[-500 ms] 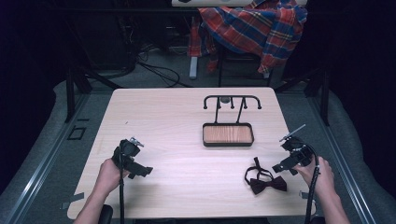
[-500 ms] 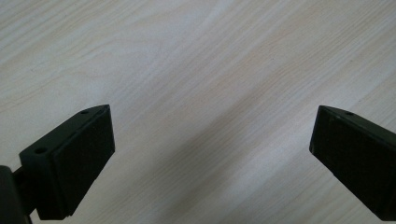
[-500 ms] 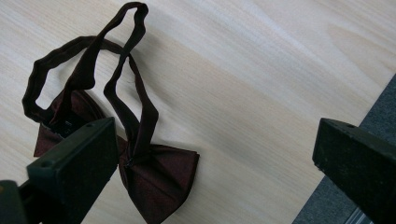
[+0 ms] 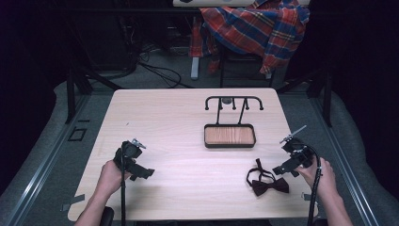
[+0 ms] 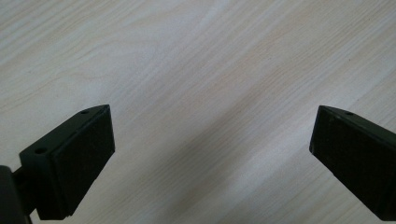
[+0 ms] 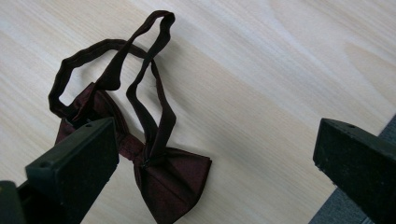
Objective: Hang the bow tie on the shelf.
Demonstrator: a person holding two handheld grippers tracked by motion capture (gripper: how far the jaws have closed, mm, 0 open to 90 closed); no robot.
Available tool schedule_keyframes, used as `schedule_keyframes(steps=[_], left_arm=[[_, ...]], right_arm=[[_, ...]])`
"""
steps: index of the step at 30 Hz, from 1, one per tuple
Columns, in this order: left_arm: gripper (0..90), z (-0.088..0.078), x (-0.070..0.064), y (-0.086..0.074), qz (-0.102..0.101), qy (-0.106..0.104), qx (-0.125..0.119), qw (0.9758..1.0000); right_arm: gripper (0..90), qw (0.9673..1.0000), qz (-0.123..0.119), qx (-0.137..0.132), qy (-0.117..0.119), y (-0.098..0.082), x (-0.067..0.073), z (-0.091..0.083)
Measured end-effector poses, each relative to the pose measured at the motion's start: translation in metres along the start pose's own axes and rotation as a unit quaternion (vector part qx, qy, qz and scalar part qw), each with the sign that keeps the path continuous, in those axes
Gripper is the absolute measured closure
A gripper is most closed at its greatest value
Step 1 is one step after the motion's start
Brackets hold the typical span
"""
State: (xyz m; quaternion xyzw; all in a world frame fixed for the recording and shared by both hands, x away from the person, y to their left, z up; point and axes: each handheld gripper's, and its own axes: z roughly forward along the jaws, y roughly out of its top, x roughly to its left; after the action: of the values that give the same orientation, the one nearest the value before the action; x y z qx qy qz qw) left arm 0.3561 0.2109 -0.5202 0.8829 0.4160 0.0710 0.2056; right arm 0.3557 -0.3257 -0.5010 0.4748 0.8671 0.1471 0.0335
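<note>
A dark maroon bow tie (image 4: 266, 181) with a looped strap lies on the light wooden table (image 4: 179, 117) near the front right. In the right gripper view the bow tie (image 6: 154, 163) lies just beyond the wide-apart jaws, its strap (image 6: 140, 65) curling away. My right gripper (image 4: 283, 168) is open, held just right of the tie. My left gripper (image 4: 143, 173) hovers open over bare wood at the front left, nothing between its fingers (image 5: 74, 158).
A black wire stand with a wooden tray base (image 4: 230, 135) and a hooked top rail (image 4: 234, 100) sits right of the table's middle. A plaid shirt (image 4: 254, 28) hangs over a chair behind the table. The table's right edge (image 6: 355, 126) is close to my right gripper.
</note>
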Motion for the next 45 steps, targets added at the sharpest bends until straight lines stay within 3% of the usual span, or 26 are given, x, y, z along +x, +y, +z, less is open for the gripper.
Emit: schedule_keyframes(steps=[1,4,6,7,8,10,12,13,15,16,17,18,19,20,21,22,23,25,28,31,34,38,42,45], left_arm=[[0.1,0.0,0.0,0.0,0.001,-0.001,0.001,1.0],[0.1,0.001,0.0,0.002,0.001,-0.001,0.002,1.0],[0.1,0.001,-0.001,0.002,0.004,-0.002,0.002,1.0],[0.1,0.001,-0.002,0.002,0.003,-0.001,0.0,1.0],[0.1,0.0,-0.002,0.001,0.004,-0.001,0.001,1.0],[0.1,-0.001,-0.001,0.0,0.002,-0.001,0.0,1.0],[0.1,-0.002,-0.001,0.0,0.001,-0.001,-0.002,1.0],[0.1,-0.002,-0.001,0.0,0.001,-0.002,-0.003,1.0],[0.1,-0.001,-0.001,0.0,0.002,-0.001,-0.002,1.0],[0.1,-0.001,-0.002,0.001,0.004,-0.001,-0.001,1.0],[0.1,-0.001,-0.002,0.002,0.005,-0.001,0.0,1.0],[0.1,0.0,-0.002,0.002,0.005,-0.002,0.0,1.0],[0.1,0.0,-0.003,0.002,0.006,-0.001,0.001,1.0],[0.1,0.0,-0.003,0.002,0.006,-0.001,0.0,1.0],[0.1,0.0,-0.003,0.002,0.007,-0.001,0.002,1.0],[0.1,0.0,-0.003,0.002,0.007,-0.001,0.001,1.0],[0.1,-0.001,-0.002,0.001,0.006,0.0,0.001,1.0],[0.1,-0.001,-0.002,0.001,0.005,0.0,0.0,1.0],[0.1,0.0,-0.002,0.002,0.007,-0.001,0.003,1.0],[0.1,0.0,-0.003,0.002,0.007,0.0,0.003,1.0],[0.1,-0.001,-0.003,0.002,0.01,0.001,0.004,0.9999],[0.1,-0.001,-0.002,0.002,0.011,0.001,0.004,0.9999],[0.1,-0.001,-0.002,0.002,0.012,0.001,0.003,0.9999],[0.1,0.0,-0.003,0.003,0.012,0.001,0.001,0.9999]], right_arm=[[0.1,0.9999,-0.006,0.012,0.001,0.001,-0.001,-0.001],[0.1,0.9998,-0.017,0.012,0.0,0.002,0.0,0.0],[0.1,0.9998,-0.011,0.009,0.013,0.002,0.003,0.002],[0.1,0.9992,-0.027,0.027,0.01,0.003,0.002,0.002],[0.1,0.9994,-0.02,0.024,0.011,0.003,0.004,0.005],[0.1,0.9986,-0.034,0.033,0.022,0.005,0.008,0.009],[0.1,0.9988,-0.036,0.029,0.016,0.006,0.013,0.013],[0.1,0.9976,-0.052,0.044,0.015,0.009,0.013,0.012],[0.1,0.9991,-0.034,0.01,0.025,0.007,0.019,0.018],[0.1,0.9974,-0.059,0.035,0.021,0.011,0.018,0.016],[0.0,0.999,-0.036,0.01,0.025,0.009,0.021,0.021],[0.0,0.995,-0.079,0.056,0.025,0.014,0.017,0.018],[0.0,0.9881,-0.118,0.097,0.02,0.02,0.015,0.015],[0.0,0.9962,-0.073,0.042,0.025,0.013,0.022,0.024],[0.1,0.9954,-0.078,0.052,0.021,0.015,0.023,0.024],[0.1,0.9922,-0.101,0.071,0.017,0.017,0.022,0.023],[2.6,0.995,-0.084,0.051,0.018,0.015,0.026,0.028],[11.6,0.9937,-0.093,0.061,0.009,0.016,0.028,0.03],[15.2,0.9935,-0.095,0.062,0.009,0.017,0.032,0.035],[22.0,0.9921,-0.107,0.065,-0.006,0.02,0.035,0.038],[33.1,0.9929,-0.1,0.065,-0.006,0.021,0.035,0.042],[38.3,0.9927,-0.099,0.066,-0.021,0.023,0.036,0.046],[39.5,0.9956,-0.083,0.038,-0.024,0.025,0.036,0.047],[41.6,0.9931,-0.099,0.053,-0.031,0.03,0.036,0.047]])
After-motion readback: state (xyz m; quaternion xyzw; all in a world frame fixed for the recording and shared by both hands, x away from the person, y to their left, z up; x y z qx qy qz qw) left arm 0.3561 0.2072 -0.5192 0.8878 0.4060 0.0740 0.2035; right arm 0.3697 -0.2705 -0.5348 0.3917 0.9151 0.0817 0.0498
